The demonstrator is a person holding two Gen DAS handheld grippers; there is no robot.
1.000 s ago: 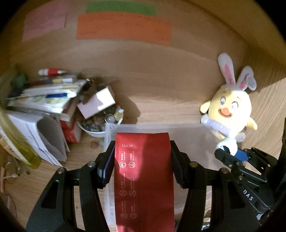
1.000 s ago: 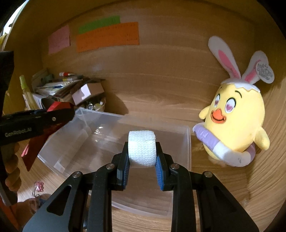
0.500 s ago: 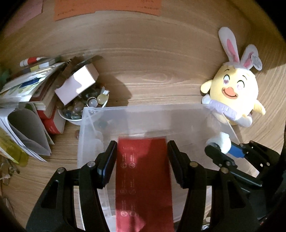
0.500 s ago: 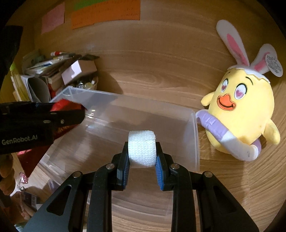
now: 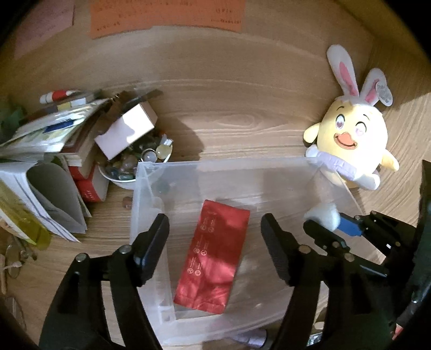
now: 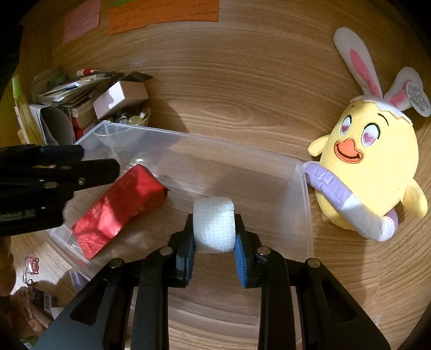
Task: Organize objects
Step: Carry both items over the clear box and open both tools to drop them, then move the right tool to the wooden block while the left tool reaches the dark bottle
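Currently logged: red foil pouch [image 5: 212, 255] lay flat on the floor of the clear plastic bin [image 5: 223, 163], toward its left side, nothing touching it. Left gripper [image 5: 214, 231] hung above the pouch, jaws opening, both fingers clear of it with the pouch seen in the gap between them. Right gripper [image 6: 214, 228] was clamped on a white gauze roll [image 6: 214, 223], blue pads pressing both sides, held over the bin's near-right part. Bin contents: only the pouch; its right half and back were bare.

Edges: bin's left wall sat just beside a white bowl of glass beads [image 5: 126, 172], with a small cardboard box [image 5: 126, 132] resting on the bowl and a stack of books and papers [image 5: 48, 150] further left. Bin's far-right corner touched the yellow chick plush [image 6: 369, 172]. Behind the bin the wooden desk [image 5: 242, 115] was open up to the wall with its orange note [image 6: 164, 13].
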